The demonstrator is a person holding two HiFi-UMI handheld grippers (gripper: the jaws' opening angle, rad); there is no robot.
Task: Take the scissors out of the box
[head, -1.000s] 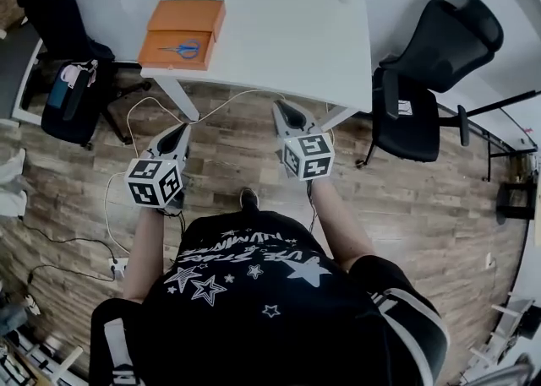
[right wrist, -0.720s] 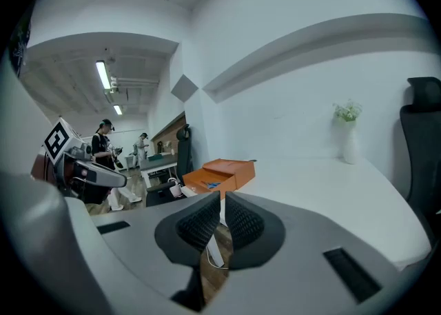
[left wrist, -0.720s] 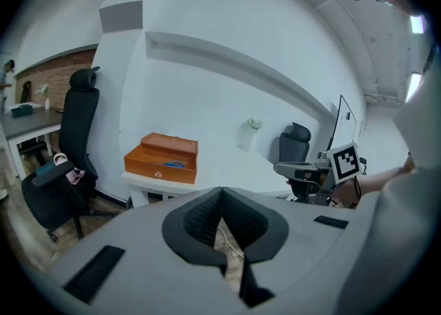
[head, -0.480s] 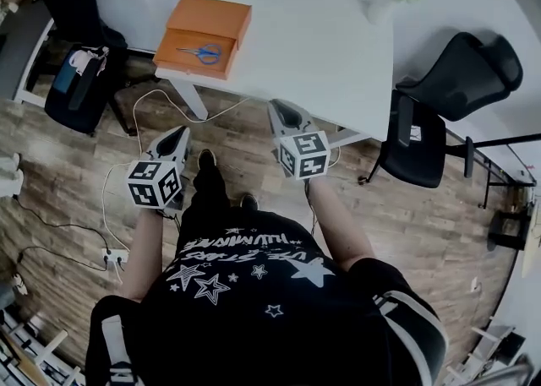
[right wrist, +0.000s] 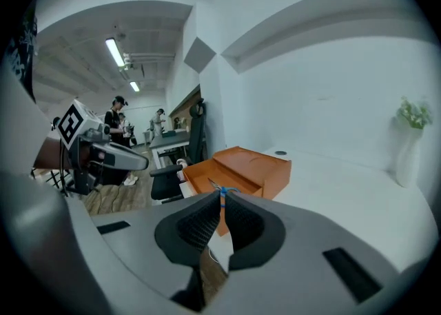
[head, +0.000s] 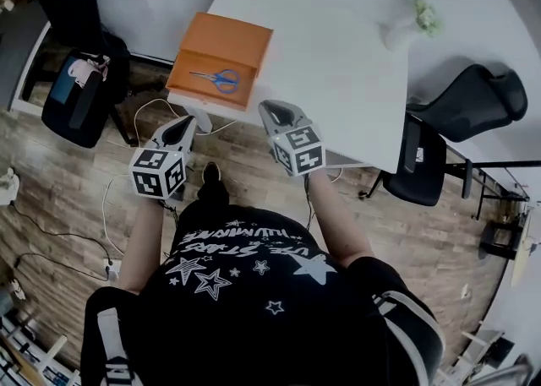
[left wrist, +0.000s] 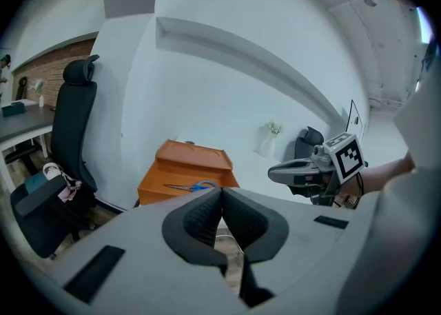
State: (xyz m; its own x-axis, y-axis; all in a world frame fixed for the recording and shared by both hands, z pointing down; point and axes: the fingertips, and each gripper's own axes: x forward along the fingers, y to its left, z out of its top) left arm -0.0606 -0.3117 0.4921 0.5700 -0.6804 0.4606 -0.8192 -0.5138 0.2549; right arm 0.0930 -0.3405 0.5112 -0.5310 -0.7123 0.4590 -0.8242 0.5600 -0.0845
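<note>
So I was standing at the near edge of the white table (head: 338, 63), both tongs held out in front of me over the wood floor (head: 68, 198). My left gripper (head: 182, 125) was clenched, pads pressed together with nothing between them. Same for my right gripper (head: 272, 110): jaws closed on empty air, just short of the table edge.

The scissors (head: 218, 79), the ones with blue handles, were lying flat inside the open orange box (head: 207, 95), which sat at the table's near left corner. Neither gripper was touching the box or the scissors; the left one was closer to it, off the corner and below the tabletop.

Other stuff around: a small white vase (head: 397, 31) with a green sprig near the far side of the table, a black chair (head: 72, 13) with a bag on my left, and another black chair (head: 473, 106) to my right.
</note>
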